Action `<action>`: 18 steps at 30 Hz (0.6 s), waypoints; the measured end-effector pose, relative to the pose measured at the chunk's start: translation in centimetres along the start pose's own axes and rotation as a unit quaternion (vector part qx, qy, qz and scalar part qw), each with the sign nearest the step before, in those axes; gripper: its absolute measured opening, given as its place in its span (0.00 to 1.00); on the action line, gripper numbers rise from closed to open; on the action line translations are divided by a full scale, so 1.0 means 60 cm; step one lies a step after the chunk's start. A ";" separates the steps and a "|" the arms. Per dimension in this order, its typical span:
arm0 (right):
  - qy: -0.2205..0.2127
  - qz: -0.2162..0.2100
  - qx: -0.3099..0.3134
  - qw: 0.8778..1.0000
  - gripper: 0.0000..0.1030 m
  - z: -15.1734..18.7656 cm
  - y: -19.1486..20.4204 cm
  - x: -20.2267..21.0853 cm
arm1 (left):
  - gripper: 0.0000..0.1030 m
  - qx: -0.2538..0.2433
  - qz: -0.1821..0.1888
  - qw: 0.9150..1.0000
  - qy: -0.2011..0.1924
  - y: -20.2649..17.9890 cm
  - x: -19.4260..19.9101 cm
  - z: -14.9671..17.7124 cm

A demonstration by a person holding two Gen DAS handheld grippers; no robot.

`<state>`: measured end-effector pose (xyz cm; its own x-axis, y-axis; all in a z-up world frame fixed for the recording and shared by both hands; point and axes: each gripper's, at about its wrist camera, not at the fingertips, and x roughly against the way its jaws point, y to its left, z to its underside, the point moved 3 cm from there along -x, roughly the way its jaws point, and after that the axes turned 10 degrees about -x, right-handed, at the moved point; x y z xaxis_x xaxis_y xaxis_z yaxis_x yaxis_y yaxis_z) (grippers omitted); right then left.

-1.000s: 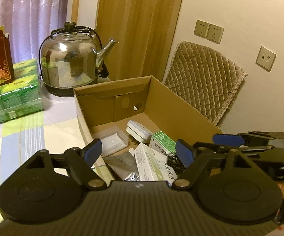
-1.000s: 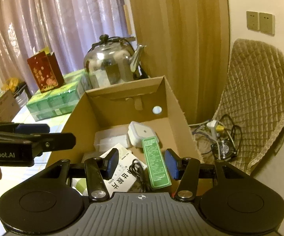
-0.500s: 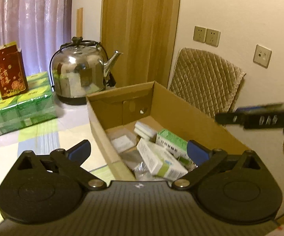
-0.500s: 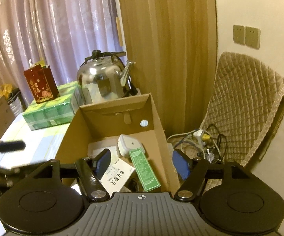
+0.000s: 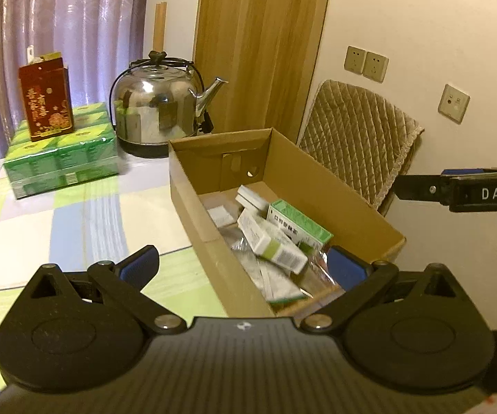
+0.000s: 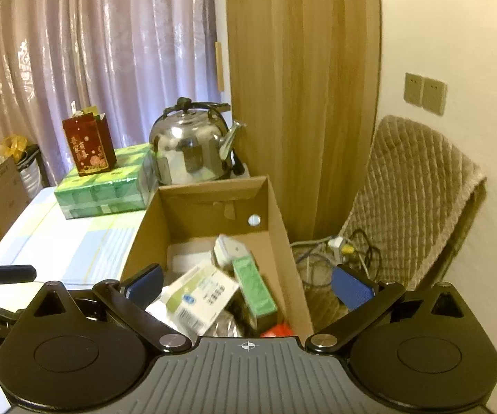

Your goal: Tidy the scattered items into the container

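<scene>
Boxes (image 5: 276, 241) lay heaped in the carton (image 5: 334, 189); both grippers, left (image 5: 243, 264) and right (image 6: 248, 284), gaped wide, empty. A careless nudge might have tipped the overhanging carton off the table (image 5: 76, 214).

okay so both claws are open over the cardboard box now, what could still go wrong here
The cardboard box looks to sit near the table's right edge, with cables on the floor beside it, so a nudge might tip it off. The medicine boxes lie piled loosely and tilted, so they could slide or spill if the box shifts. The open left claw and right claw hang close above that pile and might catch a box when pulled away.
</scene>
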<state>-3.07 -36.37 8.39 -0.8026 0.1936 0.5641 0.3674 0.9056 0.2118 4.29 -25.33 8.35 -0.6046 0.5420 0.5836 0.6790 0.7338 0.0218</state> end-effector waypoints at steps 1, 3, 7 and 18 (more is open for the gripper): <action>0.002 0.000 -0.005 1.000 0.98 0.006 -0.001 0.009 | 0.99 0.003 0.002 1.000 0.001 -0.002 0.010 0.004; 0.005 0.002 -0.010 1.000 0.98 0.018 -0.002 0.027 | 0.99 0.012 0.002 1.000 0.006 -0.005 0.026 0.014; 0.009 0.008 -0.020 1.000 0.98 0.041 -0.005 0.062 | 0.99 0.031 -0.011 0.999 0.009 -0.017 0.056 0.033; 0.036 -0.013 -0.050 0.998 0.98 0.105 0.007 0.119 | 0.99 0.072 -0.029 0.996 0.032 -0.051 0.117 0.078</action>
<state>-11.62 -32.24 7.46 -0.7778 0.1402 0.6127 0.3956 0.8667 0.3039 -3.97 -21.85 8.60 -0.6099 0.4732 0.6357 0.5743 0.8166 -0.0568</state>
